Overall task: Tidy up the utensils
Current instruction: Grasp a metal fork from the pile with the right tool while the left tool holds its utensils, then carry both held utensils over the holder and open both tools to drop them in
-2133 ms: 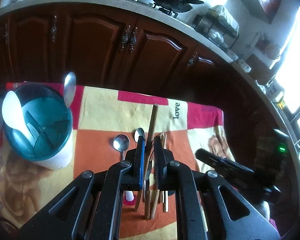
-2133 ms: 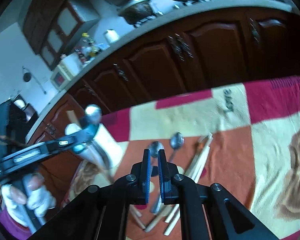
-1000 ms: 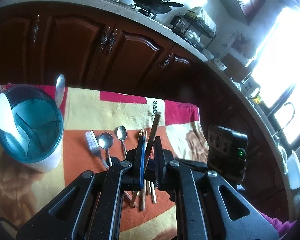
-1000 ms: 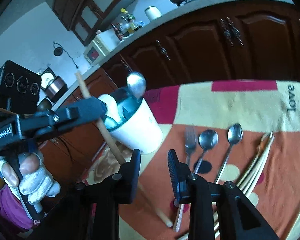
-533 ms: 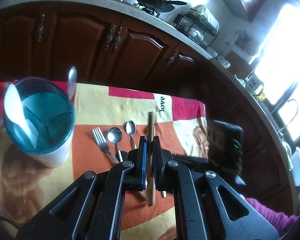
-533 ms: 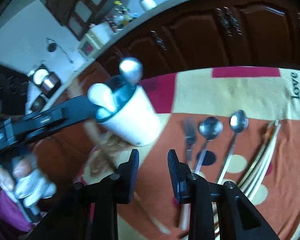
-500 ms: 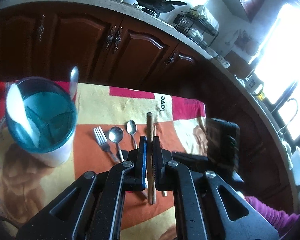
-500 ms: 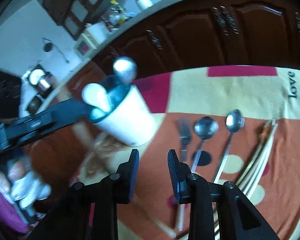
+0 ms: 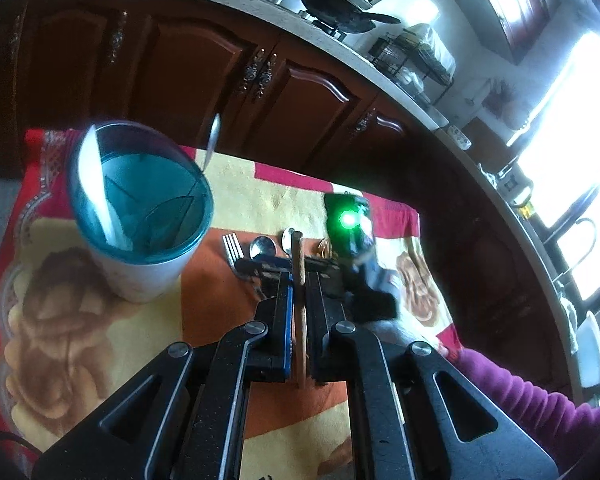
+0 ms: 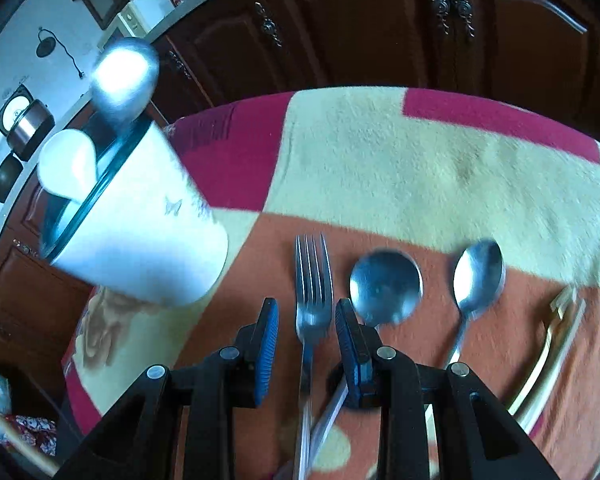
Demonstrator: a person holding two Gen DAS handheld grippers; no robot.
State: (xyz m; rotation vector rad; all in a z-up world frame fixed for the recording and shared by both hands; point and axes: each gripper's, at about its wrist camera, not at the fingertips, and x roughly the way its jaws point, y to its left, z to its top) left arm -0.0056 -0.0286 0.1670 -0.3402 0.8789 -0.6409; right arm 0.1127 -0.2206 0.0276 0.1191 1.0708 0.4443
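Note:
My left gripper (image 9: 298, 282) is shut on a wooden chopstick (image 9: 297, 248) that stands up between its pads, to the right of the teal-rimmed white utensil holder (image 9: 140, 216). The holder has a white spoon (image 9: 94, 184) and a metal spoon (image 9: 213, 140) in it. In the right wrist view my right gripper (image 10: 308, 332) is open and low over the cloth, one finger on each side of a steel fork (image 10: 312, 276), pads apart from it. A round spoon (image 10: 386, 286), an oval spoon (image 10: 478, 276) and pale chopsticks (image 10: 548, 344) lie to the fork's right.
The utensils lie on a red, orange and cream cloth (image 10: 380, 168) over the table. The holder (image 10: 140, 232) stands close to the left of the fork. Dark wooden cabinets (image 9: 180, 72) run behind the table. A purple sleeve (image 9: 520, 396) shows at the lower right.
My right gripper has dropped down and forward so that the fork now lies between its fingers. My left gripper, still holding the chopstick, has shifted towards the holder, which looks larger.

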